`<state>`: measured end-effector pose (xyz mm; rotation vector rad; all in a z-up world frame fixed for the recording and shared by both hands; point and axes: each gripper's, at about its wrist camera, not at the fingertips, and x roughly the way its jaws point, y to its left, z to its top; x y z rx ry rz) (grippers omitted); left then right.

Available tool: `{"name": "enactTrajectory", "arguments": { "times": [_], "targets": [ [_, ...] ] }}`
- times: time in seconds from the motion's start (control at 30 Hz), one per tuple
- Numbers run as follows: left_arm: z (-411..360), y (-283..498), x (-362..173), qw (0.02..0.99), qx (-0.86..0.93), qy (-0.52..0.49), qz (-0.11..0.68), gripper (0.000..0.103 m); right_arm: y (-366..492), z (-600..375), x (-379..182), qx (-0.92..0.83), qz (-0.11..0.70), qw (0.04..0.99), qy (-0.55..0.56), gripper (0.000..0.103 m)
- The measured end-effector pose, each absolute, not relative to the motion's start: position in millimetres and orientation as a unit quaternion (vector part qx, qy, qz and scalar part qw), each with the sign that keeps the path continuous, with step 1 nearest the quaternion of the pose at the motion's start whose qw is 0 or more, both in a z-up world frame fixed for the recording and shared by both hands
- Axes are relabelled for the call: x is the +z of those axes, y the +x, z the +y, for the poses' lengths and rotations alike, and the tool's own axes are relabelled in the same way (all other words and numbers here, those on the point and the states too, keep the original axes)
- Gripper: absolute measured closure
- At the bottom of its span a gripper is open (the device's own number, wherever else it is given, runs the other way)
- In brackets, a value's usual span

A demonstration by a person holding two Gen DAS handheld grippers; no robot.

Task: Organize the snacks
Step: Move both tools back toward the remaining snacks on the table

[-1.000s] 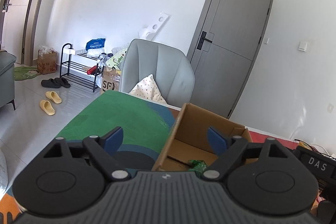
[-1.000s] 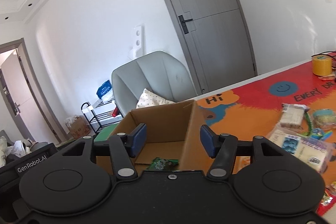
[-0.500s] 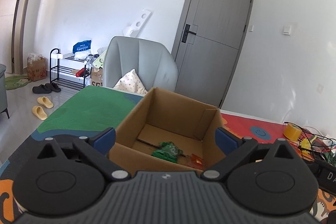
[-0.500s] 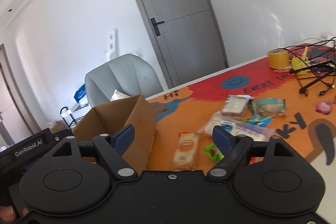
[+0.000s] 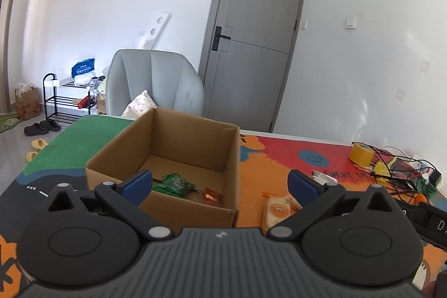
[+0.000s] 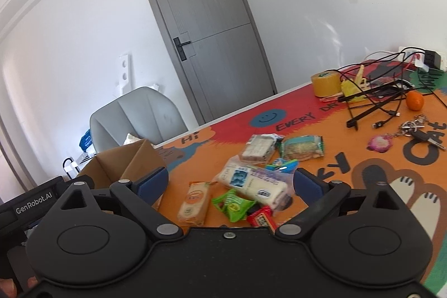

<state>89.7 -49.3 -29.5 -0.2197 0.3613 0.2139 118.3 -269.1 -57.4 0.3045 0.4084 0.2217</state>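
A colourful cartoon table mat [image 6: 349, 166] carries everything. At its left stands an open cardboard box [image 5: 167, 155] with a green snack packet [image 5: 174, 184] and a small red packet [image 5: 211, 194] on its floor. Right of the box, loose snacks lie in a heap: a long white pack [image 6: 252, 183], an orange-labelled pack [image 6: 195, 201], a green packet [image 6: 234, 203]. The left gripper [image 5: 220, 183] is spread wide, empty, facing the box. The right gripper [image 6: 230, 182] is empty, its jaws opening, facing the heap.

A plain brown cardboard box [image 5: 178, 147] holds a green crinkled snack packet [image 5: 173, 184]. The table mat [image 6: 321, 158] is orange and red with black lettering; a grey panelled door [image 6: 212, 46] stands far behind.
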Motion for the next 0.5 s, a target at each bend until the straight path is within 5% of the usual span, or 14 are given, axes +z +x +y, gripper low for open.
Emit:
{"name": "enactTrajectory", "arguments": {
  "times": [0.5],
  "targets": [
    [-90.6, 101.4, -42.8, 0.977, 0.047, -0.076, 0.193, 0.001, 125.4, -309.8, -86.4, 0.073, 0.235, 0.955, 0.164, 0.012]
  ]
}}
